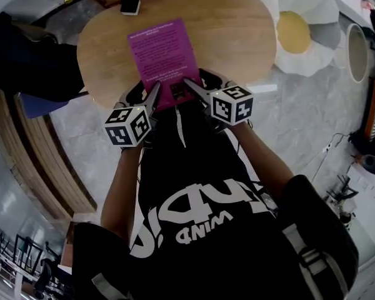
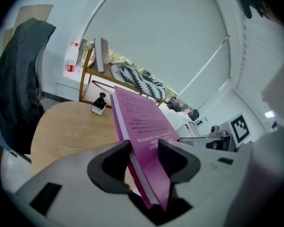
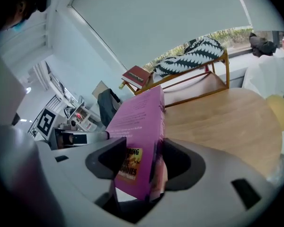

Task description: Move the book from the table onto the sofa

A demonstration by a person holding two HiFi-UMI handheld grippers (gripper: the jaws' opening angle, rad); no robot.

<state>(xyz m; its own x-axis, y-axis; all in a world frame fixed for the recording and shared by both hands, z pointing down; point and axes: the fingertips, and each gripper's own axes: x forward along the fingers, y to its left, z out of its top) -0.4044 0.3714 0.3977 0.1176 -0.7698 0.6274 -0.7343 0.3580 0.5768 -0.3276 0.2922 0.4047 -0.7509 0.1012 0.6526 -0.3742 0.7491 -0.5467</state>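
Book (image 1: 164,58), pink cover with white print: it sits over the near half of the oval wooden worktop (image 1: 237,36), long side running away from me, near edge at the rim closest to my body. I cannot tell whether its far edge rests on the wood or has lifted clear.

Left claw (image 1: 155,95): closed on the near left corner of the book. Its own view shows the cover and page block pinched between the two pads, spine side up and tilted.

Right claw (image 1: 197,86): closed on the near right corner. Its own view shows the book standing between the pads, with a yellow label close to the grip.

Judgement on the hold: a thin, floppy book is gripped at two corners of one edge so that it will not sag or twist when carried. A single corner grip would let it swing. Both grips are shallow, near the edge, so slipping is the main risk once the full weight hangs from them.

Other items noted: a small black and white object (image 1: 130,5) on the far rim of the worktop, well apart from the book, and a white and yellow cushion (image 1: 297,30) beside the worktop on the right.

Sofa: I cannot identify it with certainty in any view. The lift appears to be the step in hand.
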